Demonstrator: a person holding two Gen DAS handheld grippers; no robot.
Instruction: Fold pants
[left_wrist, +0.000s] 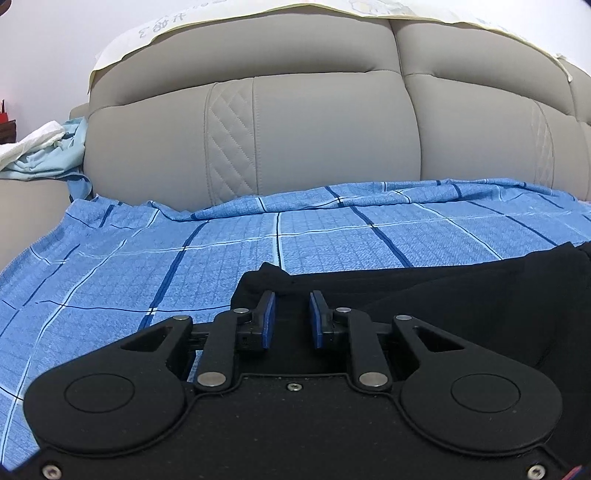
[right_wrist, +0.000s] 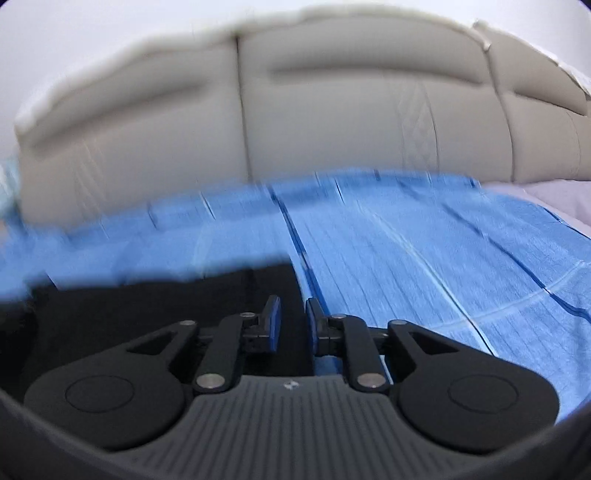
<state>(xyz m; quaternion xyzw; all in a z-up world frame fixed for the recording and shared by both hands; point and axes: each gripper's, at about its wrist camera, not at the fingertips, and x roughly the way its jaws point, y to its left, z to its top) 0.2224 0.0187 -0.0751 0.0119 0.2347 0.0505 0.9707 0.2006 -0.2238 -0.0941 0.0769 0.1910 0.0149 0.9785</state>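
Note:
The black pants (left_wrist: 443, 295) lie on a blue checked bedsheet (left_wrist: 184, 266), filling the lower right of the left wrist view. My left gripper (left_wrist: 291, 299) sits at their left end, jaws drawn close with a bunched fold of black cloth between the pads. In the blurred right wrist view the pants (right_wrist: 147, 295) fill the lower left, their right edge running under my right gripper (right_wrist: 291, 306). Its jaws stand a little apart over that edge; I see no pad pressing on the cloth.
A grey padded headboard (left_wrist: 314, 122) rises behind the sheet. Light blue and white cloths (left_wrist: 48, 147) are heaped at the far left. A pale lilac cover (right_wrist: 554, 199) shows at the far right. Bare sheet (right_wrist: 443, 266) stretches to the right of the pants.

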